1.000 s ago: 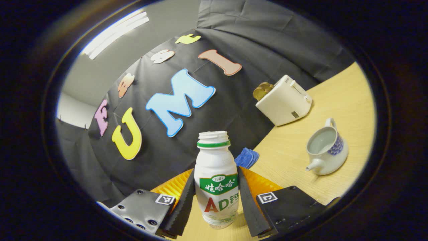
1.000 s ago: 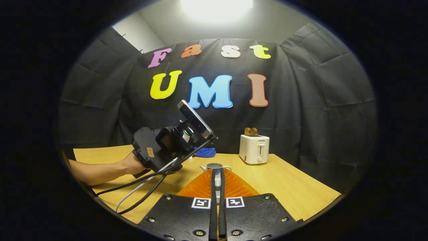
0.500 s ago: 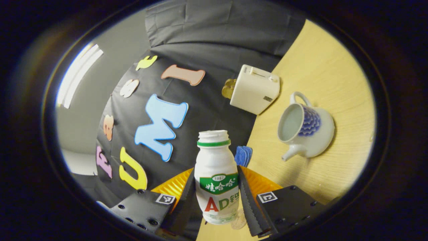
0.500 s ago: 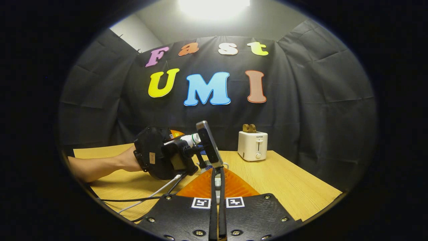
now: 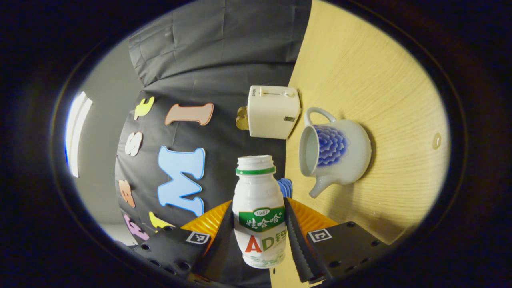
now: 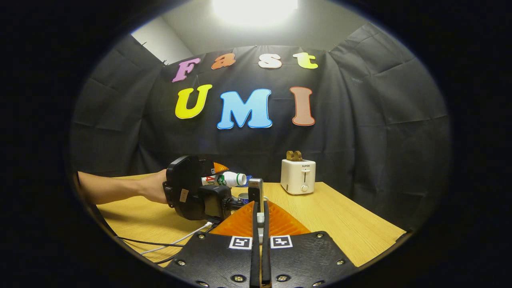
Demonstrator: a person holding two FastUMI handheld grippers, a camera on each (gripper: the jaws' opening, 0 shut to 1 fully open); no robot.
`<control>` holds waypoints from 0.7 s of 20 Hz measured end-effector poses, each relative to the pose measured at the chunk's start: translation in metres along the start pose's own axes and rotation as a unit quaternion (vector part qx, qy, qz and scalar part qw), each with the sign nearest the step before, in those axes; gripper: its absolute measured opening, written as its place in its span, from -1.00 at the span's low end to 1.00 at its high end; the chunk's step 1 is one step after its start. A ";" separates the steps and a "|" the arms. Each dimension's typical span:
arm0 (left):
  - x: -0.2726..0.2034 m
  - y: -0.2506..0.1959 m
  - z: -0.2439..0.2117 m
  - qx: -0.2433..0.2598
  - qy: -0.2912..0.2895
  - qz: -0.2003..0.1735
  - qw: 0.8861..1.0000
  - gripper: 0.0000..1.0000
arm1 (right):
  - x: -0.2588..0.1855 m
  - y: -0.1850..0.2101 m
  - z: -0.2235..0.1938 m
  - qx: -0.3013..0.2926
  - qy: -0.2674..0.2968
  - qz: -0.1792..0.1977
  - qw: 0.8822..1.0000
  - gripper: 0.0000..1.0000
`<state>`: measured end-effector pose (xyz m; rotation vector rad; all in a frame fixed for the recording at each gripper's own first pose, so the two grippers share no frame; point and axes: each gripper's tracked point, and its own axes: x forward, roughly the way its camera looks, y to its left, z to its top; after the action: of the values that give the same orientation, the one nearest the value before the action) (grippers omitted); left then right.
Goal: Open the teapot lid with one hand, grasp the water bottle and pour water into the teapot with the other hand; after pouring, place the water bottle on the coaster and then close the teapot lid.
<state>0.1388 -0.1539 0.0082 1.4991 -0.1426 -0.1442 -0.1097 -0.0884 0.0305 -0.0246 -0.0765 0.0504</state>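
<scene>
Above the open white-and-blue porcelain teapot [image 5: 334, 150], my left tongs [image 5: 260, 236] pinch the uncapped white plastic bottle [image 5: 259, 212], tipped for pouring (right tongs [image 6: 260, 240] pressed together, lid between them I judge).

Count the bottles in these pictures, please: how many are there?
1. The bottle is between the left gripper's fingers, uncapped and tipped on its side toward the teapot. The right gripper view shows this same bottle. More could be hidden behind that gripper.
</scene>
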 end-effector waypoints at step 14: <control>0.004 0.011 0.003 0.133 -0.007 -0.014 0.991 0.59 | -0.002 -0.005 0.002 0.002 -0.006 -0.006 1.000 -0.96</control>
<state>0.1419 -0.1567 0.0199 1.7669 -0.1565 -0.1625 -0.1118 -0.0934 0.0329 -0.0189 -0.0879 0.0383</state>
